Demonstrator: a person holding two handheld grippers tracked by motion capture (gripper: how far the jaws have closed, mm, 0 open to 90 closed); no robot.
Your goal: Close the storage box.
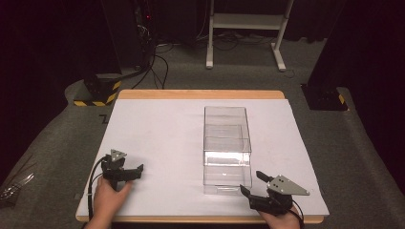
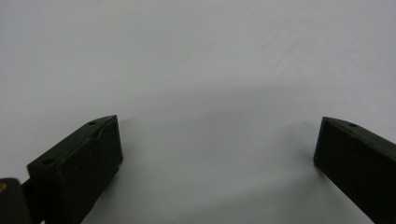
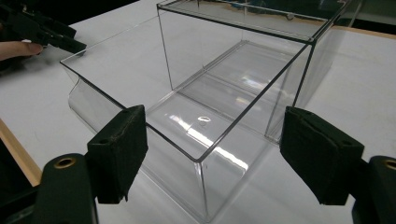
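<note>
A: What is the clear box (image 1: 227, 150) made of, and where does it sit?

B: It is a long rectangular case of clear, glossy plastic with thin walls and sharp straight edges. It rests on the white sheet (image 1: 157, 129) that covers the table (image 1: 200, 94), right of centre, its length running away from the person. In the right gripper view the box (image 3: 219, 93) has a flat clear lid over its far part, while the near part stands open at the top.

A: Anything in it?

B: Nothing can be made out in it; the white sheet and bright glints show through its floor.

A: And the right gripper (image 1: 252, 183)?

B: It is held just beside the box's near right corner. Its black, matte, block-shaped jaws stand wide apart in its own view (image 3: 212, 158), with the near corner of the box between them, not touching either one.

A: The left gripper (image 1: 138, 171)?

B: Well apart from the box, near the table's front left, in the person's left hand (image 1: 109, 198). In its own view (image 2: 217, 149) the jaws are spread wide over the smooth white sheet, holding nothing.
</note>
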